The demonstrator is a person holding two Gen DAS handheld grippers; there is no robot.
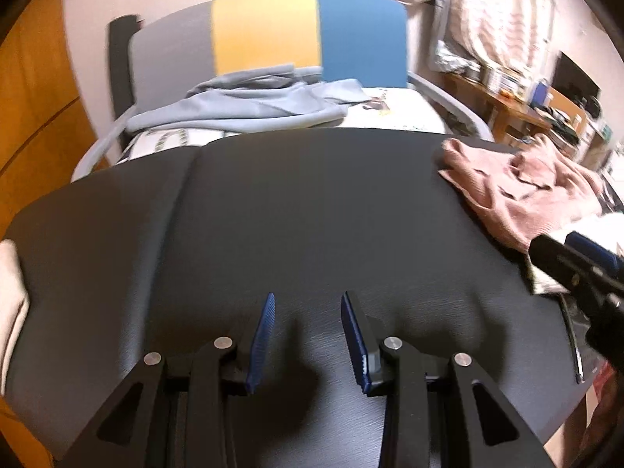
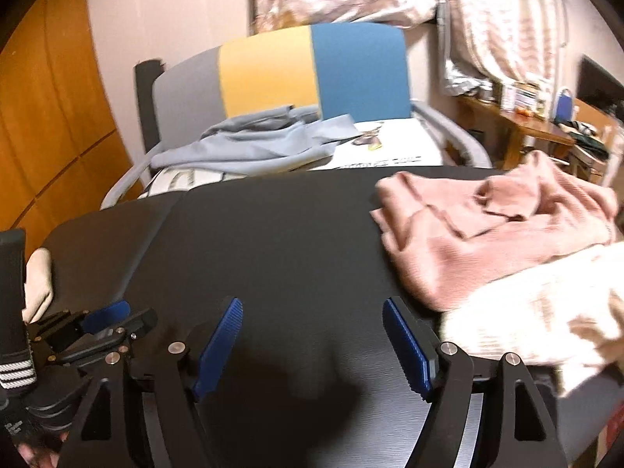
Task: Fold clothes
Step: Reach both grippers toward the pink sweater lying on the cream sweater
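Black table (image 1: 296, 210) bare across its middle, crumpled pink knit garment (image 2: 487, 226) at its far right, cream garment (image 2: 538, 308) just nearer, light blue garment (image 1: 249, 105) on the chair (image 1: 362, 39) beyond, left tool (image 1: 308, 341) and right tool (image 2: 312, 347) both hovering with jaws apart, holding nothing.

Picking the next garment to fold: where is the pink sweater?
The pink sweater lies crumpled at the black table's far right, beside a cream knit garment, ahead-right of the right gripper.
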